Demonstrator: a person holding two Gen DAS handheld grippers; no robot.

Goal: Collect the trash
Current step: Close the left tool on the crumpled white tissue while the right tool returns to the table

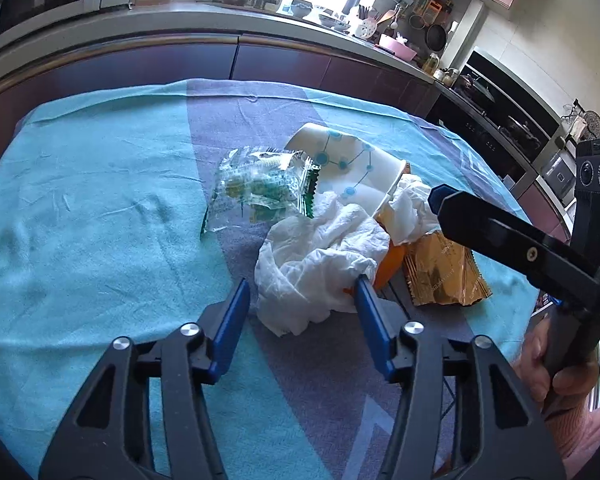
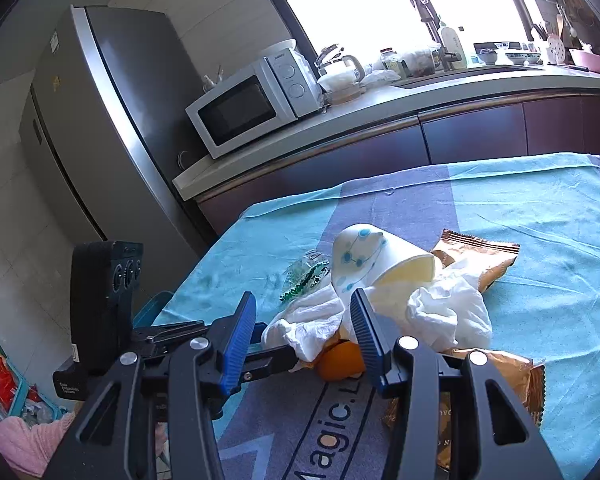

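Note:
A pile of trash lies on the teal and purple tablecloth (image 1: 100, 200). It holds a crumpled white tissue (image 1: 320, 256) (image 2: 440, 308), a tipped paper cup with blue dots (image 1: 352, 164) (image 2: 380, 260), a clear green wrapper (image 1: 260, 184) (image 2: 304, 276), a gold snack bag (image 1: 440, 272) (image 2: 480, 256) and something orange (image 1: 390, 264) (image 2: 340, 360). My left gripper (image 1: 303, 280) is open, its fingers either side of the tissue's near end and the right pad touching it. My right gripper (image 2: 303, 296) is open and holds nothing, just short of the pile. One of its fingers (image 1: 500, 236) reaches in from the right.
A kitchen counter runs behind the table, with a microwave (image 2: 252, 108) and a fridge (image 2: 100, 120) to the left. On the floor at the left stands a teal basket (image 2: 4, 384) with rubbish. A hand (image 1: 548, 364) grips the right tool's handle.

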